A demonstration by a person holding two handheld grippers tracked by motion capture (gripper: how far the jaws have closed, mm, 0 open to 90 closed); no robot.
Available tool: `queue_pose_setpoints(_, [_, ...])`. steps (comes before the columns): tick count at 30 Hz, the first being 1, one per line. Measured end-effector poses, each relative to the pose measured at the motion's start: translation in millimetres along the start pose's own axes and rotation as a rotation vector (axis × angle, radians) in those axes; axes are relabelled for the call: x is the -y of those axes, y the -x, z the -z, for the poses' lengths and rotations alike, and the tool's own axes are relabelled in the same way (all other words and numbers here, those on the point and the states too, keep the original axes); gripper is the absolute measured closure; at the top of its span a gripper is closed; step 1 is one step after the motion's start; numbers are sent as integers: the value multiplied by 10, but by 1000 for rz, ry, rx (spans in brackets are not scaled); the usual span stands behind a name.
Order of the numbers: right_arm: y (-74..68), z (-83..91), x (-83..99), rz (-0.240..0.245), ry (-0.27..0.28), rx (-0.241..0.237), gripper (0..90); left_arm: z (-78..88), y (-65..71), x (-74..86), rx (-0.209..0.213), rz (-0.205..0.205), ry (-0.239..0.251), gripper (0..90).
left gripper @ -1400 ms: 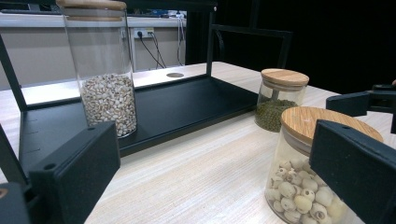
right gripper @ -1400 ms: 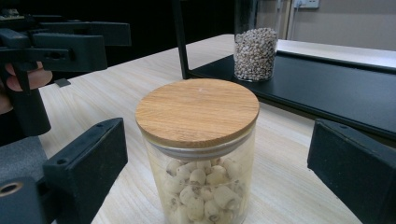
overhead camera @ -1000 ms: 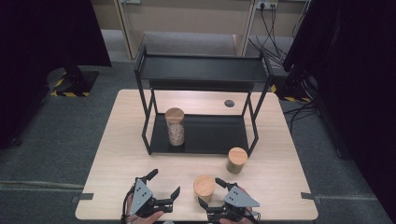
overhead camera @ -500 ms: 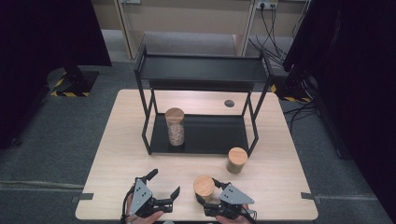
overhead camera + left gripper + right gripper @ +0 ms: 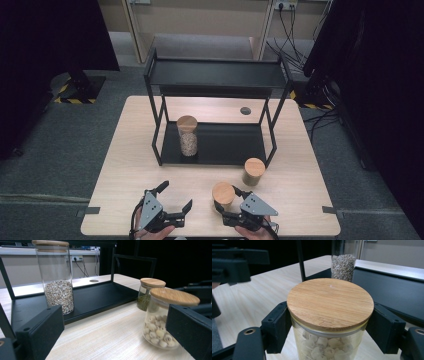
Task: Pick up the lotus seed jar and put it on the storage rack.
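A short glass jar of pale lotus seeds (image 5: 223, 192) with a round wooden lid (image 5: 329, 302) stands near the table's front edge. My right gripper (image 5: 226, 201) is shut on it, a black pad pressed against the glass on either side just below the lid. The left gripper (image 5: 176, 196) rests to the jar's left, open with nothing between its fingers. From the left gripper view that jar (image 5: 160, 322) is at the right, past its own wide-apart jaws.
A black two-tier rack (image 5: 220, 75) stands mid-table. A tall jar of grain (image 5: 187, 137) sits on the left of its lower tray (image 5: 230, 145). A small jar of green beans (image 5: 253, 171) stands in front of the rack's right leg. A round hole (image 5: 245, 110) is farther back.
My right gripper slid left toward the lotus seed jar and its jaws now hold it. The left gripper stayed put.
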State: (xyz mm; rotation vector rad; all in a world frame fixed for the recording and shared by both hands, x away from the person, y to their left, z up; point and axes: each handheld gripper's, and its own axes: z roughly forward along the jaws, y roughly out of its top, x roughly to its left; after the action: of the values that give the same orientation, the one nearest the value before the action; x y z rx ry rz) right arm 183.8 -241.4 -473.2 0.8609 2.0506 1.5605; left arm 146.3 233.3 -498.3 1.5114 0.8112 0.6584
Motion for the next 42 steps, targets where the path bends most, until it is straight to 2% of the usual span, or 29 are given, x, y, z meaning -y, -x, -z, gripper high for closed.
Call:
queue_pose_setpoints(11, [16, -245, -214, -1, -1, 0, 254, 9, -16, 1, -2, 3, 8, 14])
queue_pose_setpoints(15, [-8, -340, -285, 10, -2, 6, 254, 5, -35, 4, 0, 20, 3, 14])
queue_pose_setpoints(20, [-14, -472, -362, 7, -7, 18, 254, 10, -36, 3, -3, 17, 4, 14])
queue_pose_setpoints(42, [-8, -1019, -641, 8, -19, 178, 254, 8, -43, 11, -5, 21, 3, 14])
